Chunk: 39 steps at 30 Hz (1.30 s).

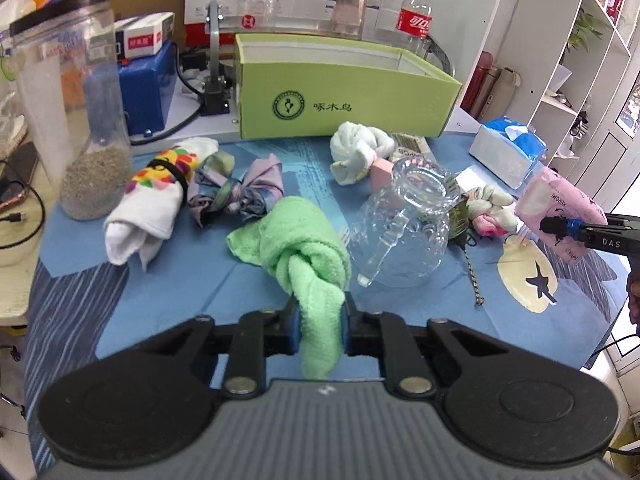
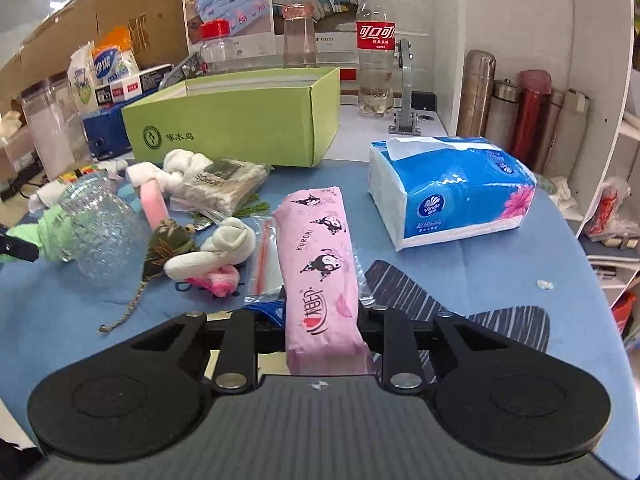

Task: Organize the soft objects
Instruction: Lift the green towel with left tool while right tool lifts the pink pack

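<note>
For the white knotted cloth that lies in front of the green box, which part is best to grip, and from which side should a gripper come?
Grip the white knotted cloth at its bulging knot, coming from above and from the near side. The knot is the thickest, firmest part; the loose tail below it would slip. The green box stands close behind, and the glass jar lies in front to the right, so a steep approach seems safest.

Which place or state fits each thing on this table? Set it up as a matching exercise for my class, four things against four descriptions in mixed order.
Things
1. green towel
2. pink tissue pack
3. glass jar
4. green box

Descriptions
A. lying tipped on the blue cloth
B. clamped in the right gripper
C. standing open at the back of the table
D. knotted, clamped in the left gripper

Pairs: 1-D, 2-B, 3-A, 4-C
</note>
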Each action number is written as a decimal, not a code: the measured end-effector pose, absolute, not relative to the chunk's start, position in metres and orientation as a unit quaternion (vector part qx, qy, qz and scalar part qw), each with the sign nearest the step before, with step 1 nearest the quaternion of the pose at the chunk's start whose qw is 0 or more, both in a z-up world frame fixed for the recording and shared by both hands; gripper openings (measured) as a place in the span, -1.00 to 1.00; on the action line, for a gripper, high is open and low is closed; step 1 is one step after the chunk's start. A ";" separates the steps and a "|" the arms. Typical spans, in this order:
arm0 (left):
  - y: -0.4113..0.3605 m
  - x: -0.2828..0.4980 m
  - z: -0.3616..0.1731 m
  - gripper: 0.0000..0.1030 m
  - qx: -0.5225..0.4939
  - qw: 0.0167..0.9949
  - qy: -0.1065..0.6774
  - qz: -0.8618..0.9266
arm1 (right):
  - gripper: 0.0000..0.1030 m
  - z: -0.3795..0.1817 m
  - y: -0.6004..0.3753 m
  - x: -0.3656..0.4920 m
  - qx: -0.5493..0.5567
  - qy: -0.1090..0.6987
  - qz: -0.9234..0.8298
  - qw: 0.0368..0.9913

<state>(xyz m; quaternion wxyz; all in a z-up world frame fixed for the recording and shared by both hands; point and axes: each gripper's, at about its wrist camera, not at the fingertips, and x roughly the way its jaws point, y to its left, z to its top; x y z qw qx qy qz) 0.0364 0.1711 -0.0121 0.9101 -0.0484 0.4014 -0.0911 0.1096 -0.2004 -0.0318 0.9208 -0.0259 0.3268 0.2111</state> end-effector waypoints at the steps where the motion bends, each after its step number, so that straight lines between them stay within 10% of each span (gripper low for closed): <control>1: 0.173 0.033 -0.010 -0.75 -0.045 0.912 0.398 -0.090 | -0.87 -0.031 -0.201 0.107 -0.006 0.329 0.223 0.918; 4: 0.173 0.035 -0.016 -0.59 -0.034 0.905 0.414 -0.091 | -0.85 -0.031 -0.194 0.102 0.009 0.334 0.245 0.910; 6: 0.173 0.038 -0.023 0.29 -0.035 0.905 0.418 -0.073 | -0.76 -0.036 -0.184 0.102 -0.021 0.338 0.238 0.910; 24: 0.173 0.126 -0.035 0.35 -0.157 0.874 0.457 0.050 | -0.54 -0.023 -0.203 0.093 0.051 0.299 0.216 0.928; 39: 0.222 0.034 -0.015 0.39 -0.102 0.888 0.438 0.098 | -0.43 -0.019 -0.204 0.087 0.053 0.303 0.214 0.927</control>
